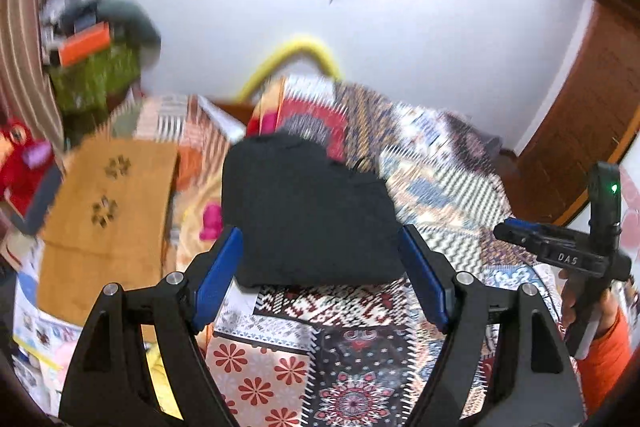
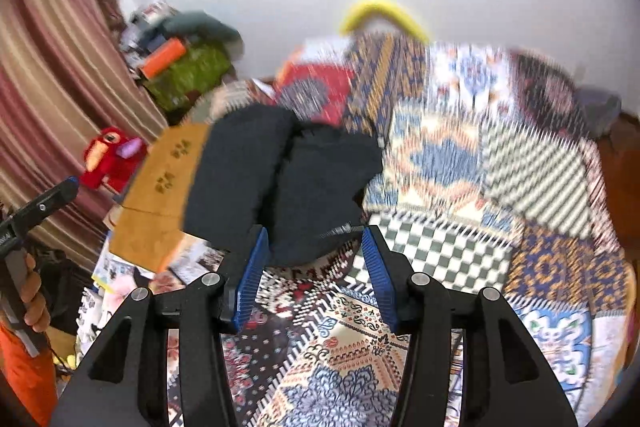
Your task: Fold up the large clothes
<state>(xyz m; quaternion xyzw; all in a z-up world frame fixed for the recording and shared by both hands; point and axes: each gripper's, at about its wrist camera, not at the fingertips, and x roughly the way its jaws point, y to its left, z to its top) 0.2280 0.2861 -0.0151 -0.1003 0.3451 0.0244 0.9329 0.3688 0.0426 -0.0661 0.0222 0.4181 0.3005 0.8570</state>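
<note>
A folded black garment (image 1: pixel 308 215) lies in a compact bundle on the patchwork bedspread (image 1: pixel 440 187), and both the left gripper (image 1: pixel 320 275) and the right gripper (image 2: pixel 316 275) hang just short of its near edge with jaws spread wide, holding nothing. To its left lies a tan paw-print cloth (image 1: pixel 108 203), with a red plush toy (image 2: pixel 108 159) and a heap of clutter (image 1: pixel 96 59) beyond against a striped curtain (image 2: pixel 60 67). A yellow curved tube (image 1: pixel 296 59) shows at the bed's far side by the white wall (image 1: pixel 400 27), and nothing lies between either gripper and the garment.
</note>
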